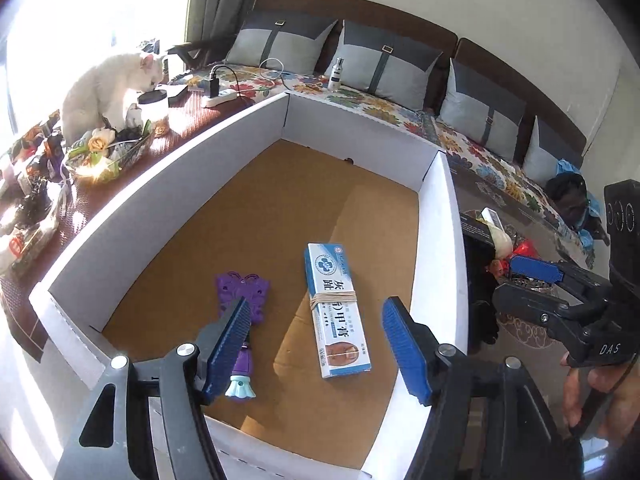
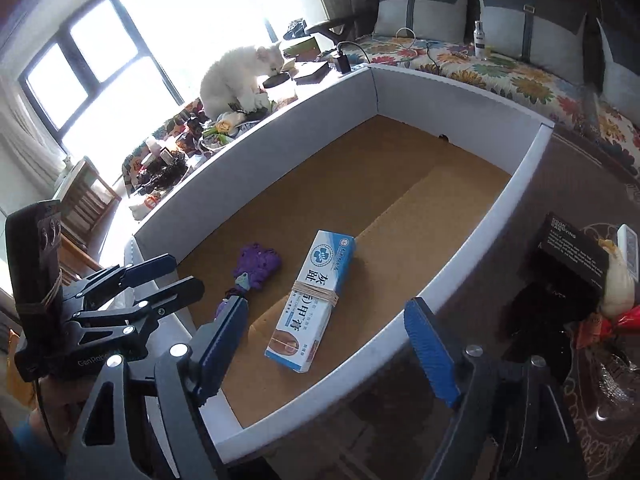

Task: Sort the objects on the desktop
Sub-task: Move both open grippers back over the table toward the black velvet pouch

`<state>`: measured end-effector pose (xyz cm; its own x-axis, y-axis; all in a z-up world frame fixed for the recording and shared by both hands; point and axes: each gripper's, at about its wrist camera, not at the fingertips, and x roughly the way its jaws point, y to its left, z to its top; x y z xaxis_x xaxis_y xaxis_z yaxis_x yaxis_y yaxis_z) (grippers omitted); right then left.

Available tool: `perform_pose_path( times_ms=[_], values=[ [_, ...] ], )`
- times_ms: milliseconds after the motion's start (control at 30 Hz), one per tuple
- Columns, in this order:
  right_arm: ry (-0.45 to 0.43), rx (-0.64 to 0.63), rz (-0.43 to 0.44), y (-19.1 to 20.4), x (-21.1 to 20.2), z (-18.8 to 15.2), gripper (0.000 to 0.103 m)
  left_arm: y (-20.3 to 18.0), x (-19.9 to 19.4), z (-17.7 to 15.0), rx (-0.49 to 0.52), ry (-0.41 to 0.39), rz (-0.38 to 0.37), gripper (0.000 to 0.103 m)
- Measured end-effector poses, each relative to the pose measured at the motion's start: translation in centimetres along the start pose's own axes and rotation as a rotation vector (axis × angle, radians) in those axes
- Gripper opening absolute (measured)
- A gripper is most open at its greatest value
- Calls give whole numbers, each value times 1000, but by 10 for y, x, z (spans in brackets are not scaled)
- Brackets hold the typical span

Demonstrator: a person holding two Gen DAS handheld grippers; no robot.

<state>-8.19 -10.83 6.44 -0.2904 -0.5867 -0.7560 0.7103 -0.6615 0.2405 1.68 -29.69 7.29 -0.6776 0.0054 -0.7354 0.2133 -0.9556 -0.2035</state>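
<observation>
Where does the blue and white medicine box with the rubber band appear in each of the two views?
Left wrist: the medicine box lies low and centre on the brown floor of the cardboard tray, between the open left gripper fingers.
Right wrist: the medicine box lies at centre, left of middle.
Shared landmark: the purple toy, left of the box.

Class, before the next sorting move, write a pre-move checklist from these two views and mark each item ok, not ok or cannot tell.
1. Left hand-held gripper open and empty: ok.
2. Right hand-held gripper open and empty: ok.
3. Blue-and-white carton lies flat inside the white-walled box: ok.
4. Purple toy lies inside the box, apart from the carton: ok.
5. Unsorted clutter remains outside the box on the right: not ok.
6. Cat stays off the box: ok now, later cannot tell.
</observation>
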Motion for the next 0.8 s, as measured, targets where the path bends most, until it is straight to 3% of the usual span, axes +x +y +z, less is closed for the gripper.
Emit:
perform_pose_path(
  times_ms=[67, 133, 200, 233, 333, 433, 567, 700, 800],
  values=[
    [-56, 14, -47, -25, -29, -26, 103, -36, -12, -2, 54, -24, -64, 68],
    [-83, 27, -109, -54, -53, -61, 103, -74, -21, -10, 110, -44, -128, 73],
    [-85, 37, -212, -89, -72, -105, 103, -113, -28, -24, 153, -60, -182, 96],
    [-73, 46, -274, -108, -78, -128, 103, -130, -28, -34, 167, -62, -208, 100],
    [23, 123, -428, -167, -88, -187, 103, -178, -1, -64, 221, 14, -256, 103],
    [78, 207, -513, -213, -96, -220, 103, -214, 50, -97, 281, 134, -248, 103],
    [81, 317, -510, -254, -102, -229, 103, -246, 103, -122, 364, 220, -184, 103],
    [37, 337, -545, -266, -97, -218, 103, -260, 129, -120, 372, 247, -143, 103],
    [-9, 318, -551, -270, -89, -211, 103, -268, 138, -115, 400, 220, -91, 103]
  ],
)
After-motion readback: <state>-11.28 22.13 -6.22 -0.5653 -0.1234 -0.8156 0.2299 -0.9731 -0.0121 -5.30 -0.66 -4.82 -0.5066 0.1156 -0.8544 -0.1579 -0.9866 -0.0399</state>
